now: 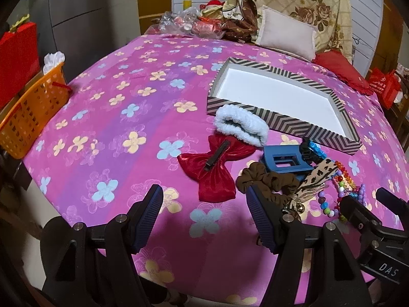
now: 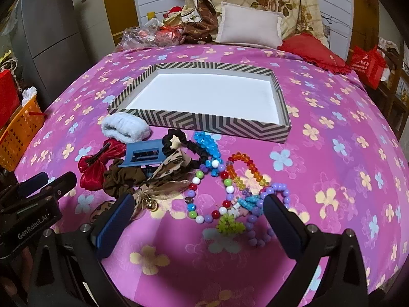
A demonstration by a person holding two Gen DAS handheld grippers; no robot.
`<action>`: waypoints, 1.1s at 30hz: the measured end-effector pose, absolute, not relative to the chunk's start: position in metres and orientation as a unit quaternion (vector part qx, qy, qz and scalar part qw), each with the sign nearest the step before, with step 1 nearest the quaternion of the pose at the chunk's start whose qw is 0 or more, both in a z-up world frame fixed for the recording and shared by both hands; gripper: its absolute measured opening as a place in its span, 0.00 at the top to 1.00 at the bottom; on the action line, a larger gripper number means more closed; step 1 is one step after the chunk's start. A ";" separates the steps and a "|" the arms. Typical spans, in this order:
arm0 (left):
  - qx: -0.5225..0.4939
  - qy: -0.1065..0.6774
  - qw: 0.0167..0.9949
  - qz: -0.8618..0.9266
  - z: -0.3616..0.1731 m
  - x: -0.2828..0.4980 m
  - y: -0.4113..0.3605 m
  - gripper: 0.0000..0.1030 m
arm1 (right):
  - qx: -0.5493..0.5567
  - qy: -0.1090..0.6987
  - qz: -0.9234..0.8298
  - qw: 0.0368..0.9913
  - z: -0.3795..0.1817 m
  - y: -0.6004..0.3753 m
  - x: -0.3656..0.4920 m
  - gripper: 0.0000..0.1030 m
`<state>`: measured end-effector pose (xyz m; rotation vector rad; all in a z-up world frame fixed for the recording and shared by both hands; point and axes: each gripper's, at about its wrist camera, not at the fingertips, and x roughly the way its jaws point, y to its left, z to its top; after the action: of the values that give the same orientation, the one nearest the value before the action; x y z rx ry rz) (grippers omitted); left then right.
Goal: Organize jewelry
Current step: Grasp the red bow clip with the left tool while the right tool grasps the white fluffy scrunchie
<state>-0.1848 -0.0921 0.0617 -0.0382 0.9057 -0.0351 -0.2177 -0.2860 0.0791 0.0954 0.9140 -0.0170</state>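
Observation:
A striped box [image 1: 301, 125] [image 2: 204, 124] with a white inside lies open and empty on the pink flowered bedspread. In front of it lie a white fluffy band [image 1: 240, 125] [image 2: 122, 129], a red bow clip [image 1: 214, 168] [image 2: 93, 166], a blue claw clip [image 1: 283, 162] [image 2: 144, 154], a brown scrunchie [image 1: 265, 179] [image 2: 122, 179], a black scrunchie [image 2: 179, 143], a leopard bow [image 2: 173, 166] and several bead bracelets [image 2: 230, 197]. My left gripper [image 1: 204, 209] is open and empty, just short of the red bow. My right gripper [image 2: 199, 220] is open and empty over the bracelets.
An orange basket [image 1: 28, 117] [image 2: 18, 138] hangs at the bed's left edge. Pillows [image 1: 286, 34] [image 2: 249, 25], plastic bags and clutter lie at the head of the bed. A red bag [image 2: 366, 64] stands at the right. A grey fridge [image 2: 48, 38] stands at the left.

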 end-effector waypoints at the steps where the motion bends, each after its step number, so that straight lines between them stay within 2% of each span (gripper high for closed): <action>1: -0.020 0.440 0.898 -0.016 0.061 -0.184 -0.090 0.35 | 0.047 0.442 -0.006 0.896 0.079 -0.286 -0.216 0.01; 16: -0.054 0.464 0.883 -0.039 0.052 -0.170 -0.054 0.35 | 0.046 0.443 0.036 0.894 0.079 -0.278 -0.193 0.01; 33: -0.024 0.487 0.868 -0.093 0.031 -0.122 -0.079 0.35 | 0.036 0.431 0.104 0.896 0.097 -0.256 -0.128 0.01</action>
<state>-0.1217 -0.0795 0.0312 -0.0509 1.0190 -0.1953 -0.1285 -0.2559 0.0970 0.0747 0.8925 0.2153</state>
